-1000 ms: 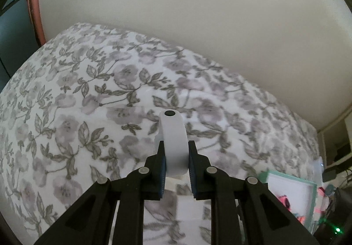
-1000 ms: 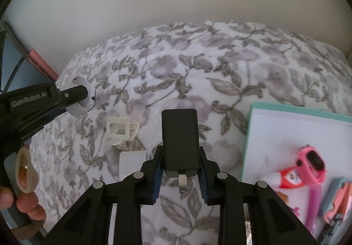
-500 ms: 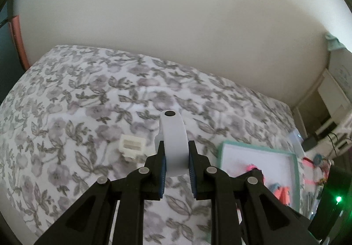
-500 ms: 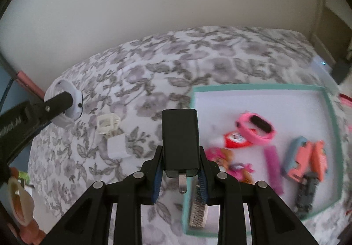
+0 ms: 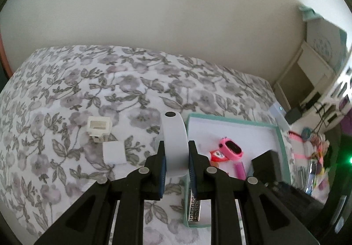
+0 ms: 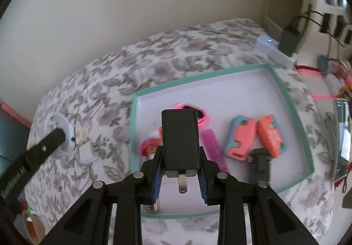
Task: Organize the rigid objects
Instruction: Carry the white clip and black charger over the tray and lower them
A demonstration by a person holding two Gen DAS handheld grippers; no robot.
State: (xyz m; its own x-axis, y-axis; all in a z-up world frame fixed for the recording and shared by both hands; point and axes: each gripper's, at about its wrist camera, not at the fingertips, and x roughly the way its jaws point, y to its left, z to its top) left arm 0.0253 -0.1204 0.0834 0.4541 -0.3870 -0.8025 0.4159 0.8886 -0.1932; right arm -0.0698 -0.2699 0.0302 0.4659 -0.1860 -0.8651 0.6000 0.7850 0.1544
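My left gripper (image 5: 175, 158) is shut on a white ring-shaped object (image 5: 174, 135) with a small black dot on top, held above the floral bed just left of the teal-rimmed white tray (image 5: 279, 135). My right gripper (image 6: 180, 162) is shut on a black plug adapter (image 6: 180, 141) and holds it over the tray (image 6: 286, 93). The adapter also shows in the left wrist view (image 5: 267, 164). The ring shows at the left in the right wrist view (image 6: 57, 131).
The tray holds a pink watch (image 5: 231, 148), a purple bar (image 6: 214, 146), two coral and blue cases (image 6: 241, 137), a black clip (image 6: 259, 162) and a patterned strip (image 5: 193, 207). A white cube adapter (image 5: 114, 152) and a cream plug (image 5: 98, 126) lie on the bedspread.
Both grippers have swung right, toward the tray. The right gripper with the black adapter is now over the tray. The left gripper with the white ring has come beside the tray's left edge.
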